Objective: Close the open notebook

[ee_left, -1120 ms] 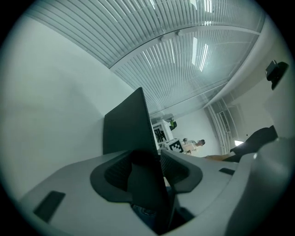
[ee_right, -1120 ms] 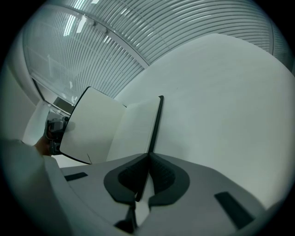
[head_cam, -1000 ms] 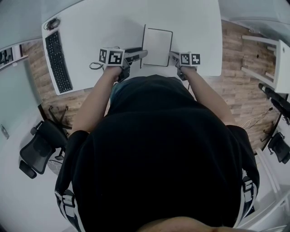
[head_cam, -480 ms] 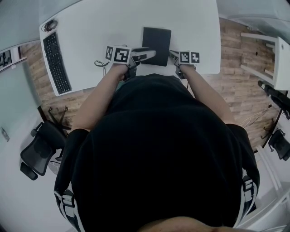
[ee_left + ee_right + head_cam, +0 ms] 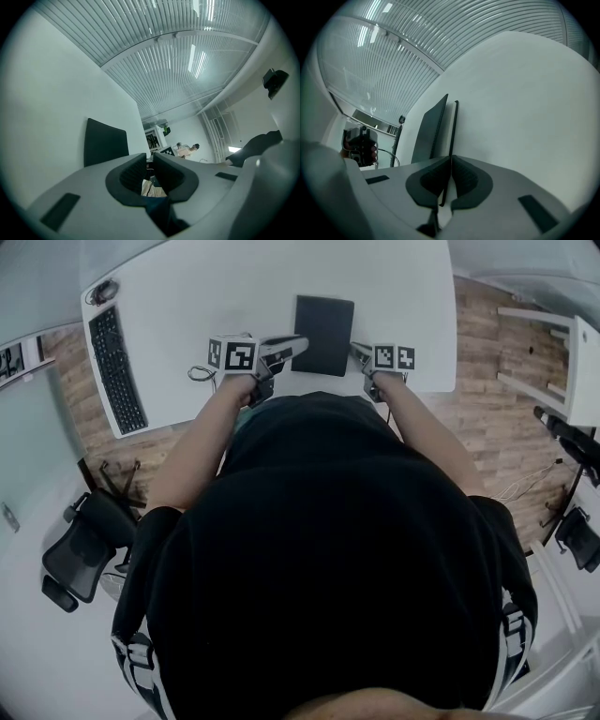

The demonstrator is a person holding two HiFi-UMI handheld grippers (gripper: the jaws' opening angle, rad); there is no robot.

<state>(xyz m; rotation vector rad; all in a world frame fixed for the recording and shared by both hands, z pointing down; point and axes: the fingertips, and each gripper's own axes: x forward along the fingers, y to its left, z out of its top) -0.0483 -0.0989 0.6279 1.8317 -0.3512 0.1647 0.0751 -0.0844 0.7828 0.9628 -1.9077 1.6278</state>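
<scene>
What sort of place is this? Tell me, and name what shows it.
Most likely an office: a white desk carrying a black keyboard and a notebook, with a black swivel chair nearby.

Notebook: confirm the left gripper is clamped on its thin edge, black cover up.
Wrong gripper. The right gripper is clamped on the thin edge of the notebook, as the right gripper view shows; the left gripper has just been closing its jaws with nothing between them. The black cover faces up.

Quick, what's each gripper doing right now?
Left gripper: jaws have just been closing, a narrow gap remains, nothing between them.
Right gripper: closed on the notebook edge.
</scene>
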